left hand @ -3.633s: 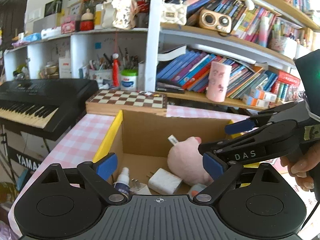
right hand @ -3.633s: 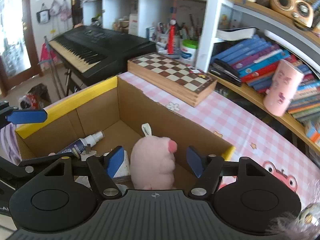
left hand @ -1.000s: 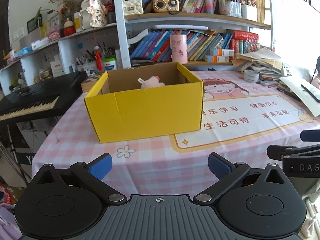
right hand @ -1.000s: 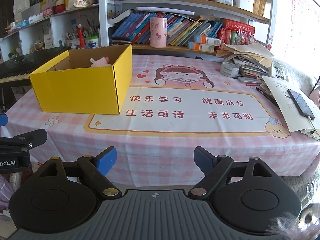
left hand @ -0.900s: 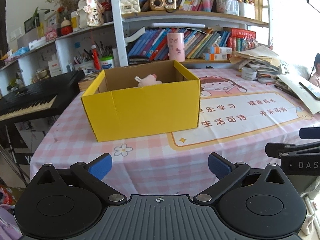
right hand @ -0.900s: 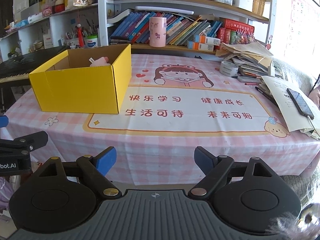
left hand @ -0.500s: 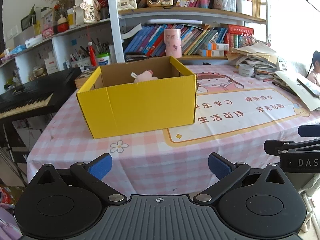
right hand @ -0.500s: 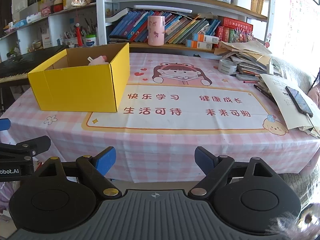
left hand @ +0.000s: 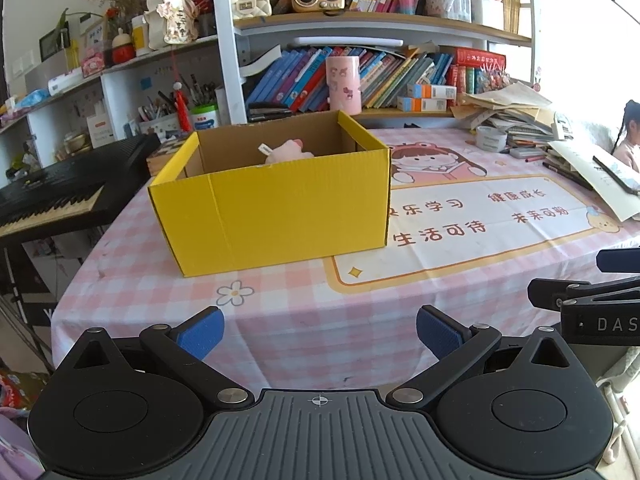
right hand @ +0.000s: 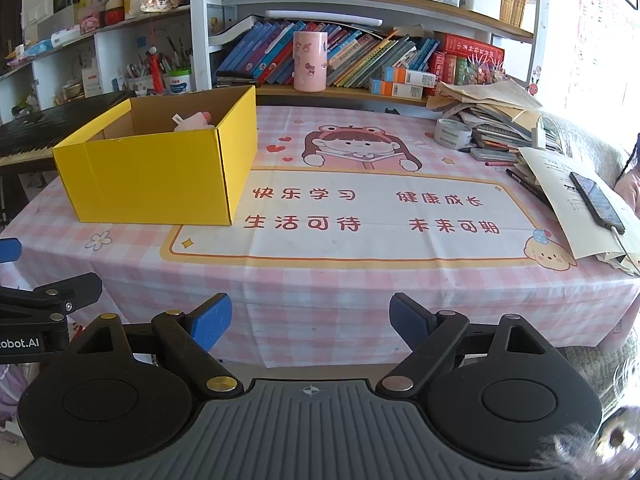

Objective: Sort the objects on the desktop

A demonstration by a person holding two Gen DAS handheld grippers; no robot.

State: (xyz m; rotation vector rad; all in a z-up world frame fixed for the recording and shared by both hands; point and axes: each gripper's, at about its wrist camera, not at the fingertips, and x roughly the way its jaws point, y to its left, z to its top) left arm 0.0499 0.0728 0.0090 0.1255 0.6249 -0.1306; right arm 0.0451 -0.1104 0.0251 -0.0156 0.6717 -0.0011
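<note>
Yellow cardboard box [left hand: 276, 208] on the bench [right hand: 360, 276] holds the pink plush toy [left hand: 289, 150]; the cloth before it looks bare. Both tongs, left [left hand: 318, 330] and right [right hand: 310, 320], gape wide and empty, so sorting looks finished.

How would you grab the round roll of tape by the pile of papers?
The tape roll lies flat on the tablecloth, hole facing up, beside the paper stack. I'd probably come from above with the right gripper, open now, one finger in the hole and one outside, pinching the wall on the side away from the papers.
</note>
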